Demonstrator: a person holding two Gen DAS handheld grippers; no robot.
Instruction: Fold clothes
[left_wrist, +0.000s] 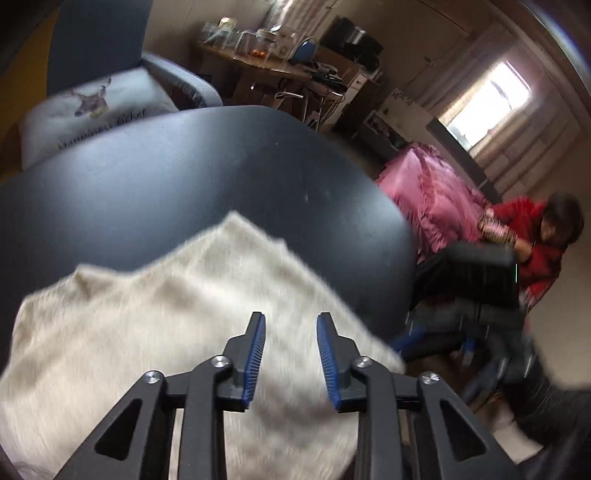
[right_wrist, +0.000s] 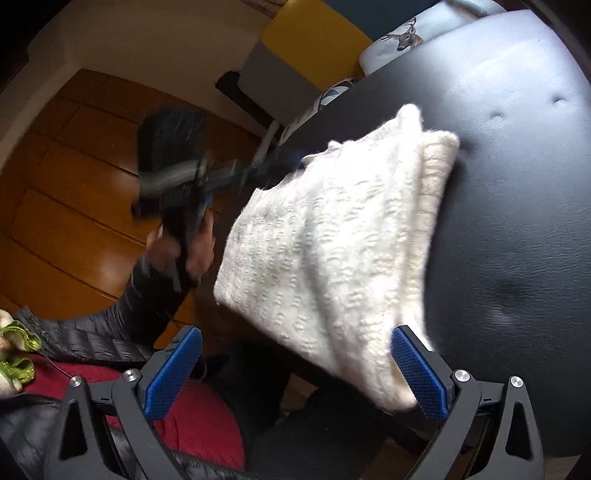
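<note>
A cream knitted sweater (left_wrist: 192, 302) lies folded on the black padded table (left_wrist: 184, 177). In the left wrist view my left gripper (left_wrist: 291, 321) hovers over the sweater's near part, open, with a narrow gap and nothing between its blue pads. In the right wrist view the sweater (right_wrist: 332, 240) sits at the table's (right_wrist: 517, 184) edge, one corner hanging over. My right gripper (right_wrist: 297, 336) is wide open; its right finger (right_wrist: 417, 369) is beside that hanging corner. Blurred by motion, my left gripper (right_wrist: 280, 164) reaches the sweater's far edge, held by a hand (right_wrist: 195, 254).
Behind the table stands a blue chair with a deer-print cushion (left_wrist: 92, 107). To the right are a pink draped cloth (left_wrist: 432, 192), a seated person in red (left_wrist: 532, 236) and a cluttered desk (left_wrist: 273, 66). Wooden floor (right_wrist: 74, 184) lies left of the table.
</note>
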